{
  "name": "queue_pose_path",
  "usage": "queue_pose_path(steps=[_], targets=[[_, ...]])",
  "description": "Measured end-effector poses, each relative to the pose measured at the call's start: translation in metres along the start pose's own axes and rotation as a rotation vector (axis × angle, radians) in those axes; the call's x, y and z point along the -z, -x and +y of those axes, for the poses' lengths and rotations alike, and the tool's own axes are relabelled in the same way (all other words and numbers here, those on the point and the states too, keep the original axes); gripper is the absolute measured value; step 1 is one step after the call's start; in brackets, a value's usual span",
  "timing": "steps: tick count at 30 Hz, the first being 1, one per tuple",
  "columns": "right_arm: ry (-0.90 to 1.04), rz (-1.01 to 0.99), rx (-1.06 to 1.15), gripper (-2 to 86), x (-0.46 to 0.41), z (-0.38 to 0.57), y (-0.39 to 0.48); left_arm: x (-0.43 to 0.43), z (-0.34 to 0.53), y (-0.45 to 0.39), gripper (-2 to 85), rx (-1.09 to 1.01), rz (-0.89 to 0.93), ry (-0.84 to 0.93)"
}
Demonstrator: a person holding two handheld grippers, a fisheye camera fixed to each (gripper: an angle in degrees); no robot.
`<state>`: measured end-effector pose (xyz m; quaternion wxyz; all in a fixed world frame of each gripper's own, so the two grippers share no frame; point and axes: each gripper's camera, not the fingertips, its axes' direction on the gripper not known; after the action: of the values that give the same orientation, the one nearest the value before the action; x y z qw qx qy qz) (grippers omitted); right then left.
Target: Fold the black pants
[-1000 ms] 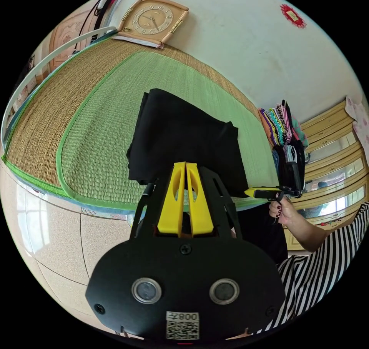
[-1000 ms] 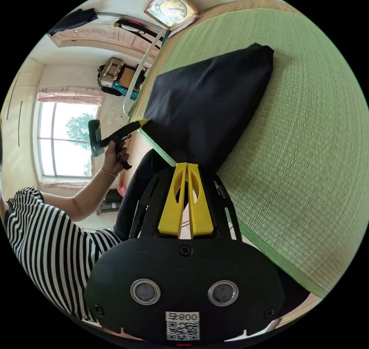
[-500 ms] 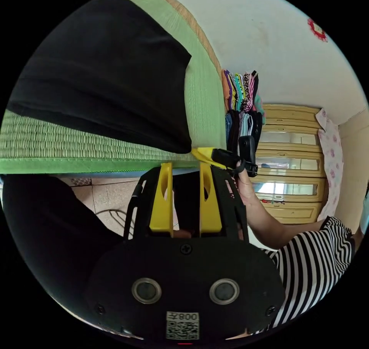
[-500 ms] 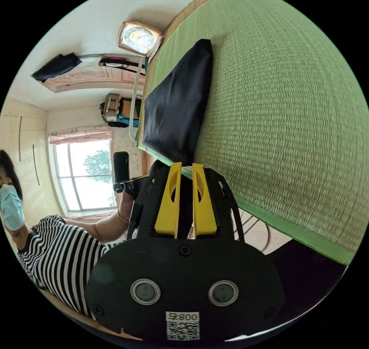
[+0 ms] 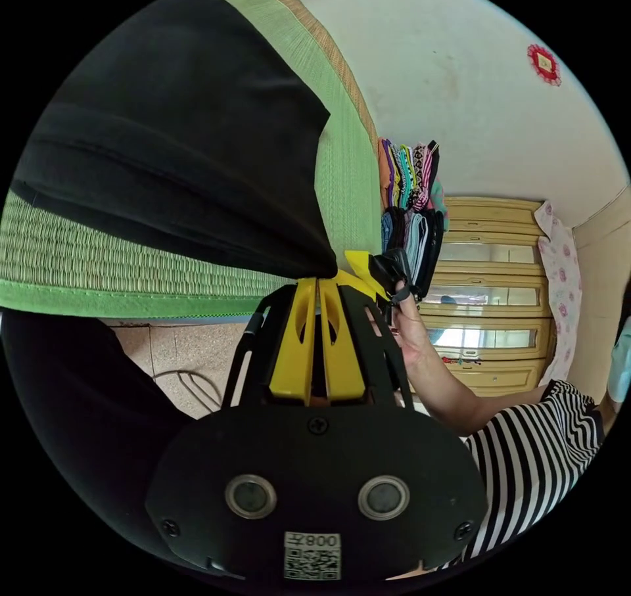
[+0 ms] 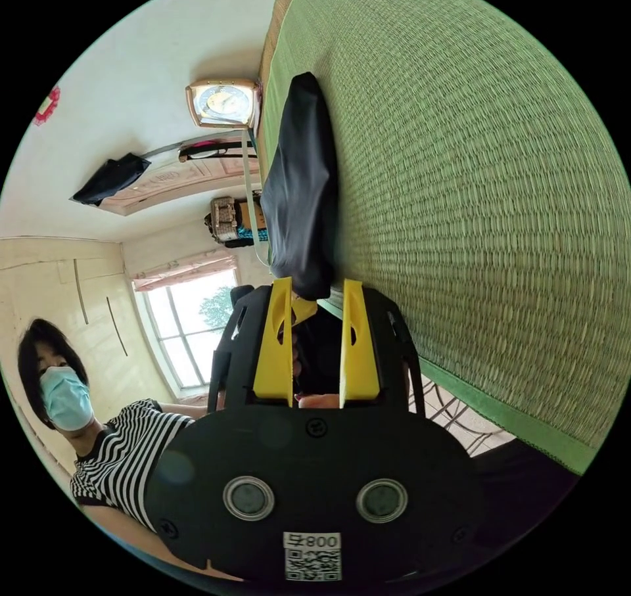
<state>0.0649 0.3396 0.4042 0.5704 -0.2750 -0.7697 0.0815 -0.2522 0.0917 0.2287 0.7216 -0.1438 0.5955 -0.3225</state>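
Observation:
The black pants [image 5: 177, 136] lie folded on a green woven mat [image 5: 131, 271], one corner at the mat's near edge. My left gripper [image 5: 319, 282] is shut on that corner, jaws pressed together around dark cloth. The right gripper [image 5: 360, 266], held in a hand, sits right beside it at the same corner. In the right gripper view the pants [image 6: 302, 182] run away along the mat [image 6: 473, 162], and my right gripper [image 6: 316, 288] stands open with the pants' corner between its jaws. A yellow tip of the left gripper [image 6: 303, 309] shows just below that corner.
A stack of folded colourful clothes [image 5: 411, 182] stands at the mat's far end, before a wooden cabinet [image 5: 486, 307]. Tiled floor [image 5: 190, 366] lies below the mat edge. A person in a striped shirt [image 6: 125, 451] stands close. A clock [image 6: 220, 103] leans on the wall.
My left jaws have gone from open to shut on the pants' corner. The right jaws have opened wider, and the right gripper has come in beside the left one.

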Motion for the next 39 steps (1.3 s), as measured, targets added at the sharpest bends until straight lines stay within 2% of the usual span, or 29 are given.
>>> queue_pose_path(steps=[8, 20, 28, 33, 39], targets=[[0.026, -0.075, -0.028, 11.2, -0.011, -0.016, -0.007, 0.025, -0.005, 0.012, 0.4, -0.034, 0.006, 0.006], [0.047, -0.126, -0.027, 6.2, -0.019, -0.025, 0.007, 0.090, -0.002, 0.042, 1.4, -0.028, 0.018, -0.004], [0.080, -0.107, 0.043, 5.5, -0.020, -0.035, 0.051, 0.175, 0.013, 0.107, 9.5, 0.187, 0.296, -0.269], [0.075, -0.114, 0.054, 5.1, -0.022, -0.039, 0.073, 0.225, 0.025, 0.156, 13.6, 0.372, 0.445, -0.524], [0.073, -0.086, 0.091, 5.1, -0.031, -0.043, 0.100, 0.244, 0.027, 0.182, 14.7, 0.488, 0.532, -0.614]])
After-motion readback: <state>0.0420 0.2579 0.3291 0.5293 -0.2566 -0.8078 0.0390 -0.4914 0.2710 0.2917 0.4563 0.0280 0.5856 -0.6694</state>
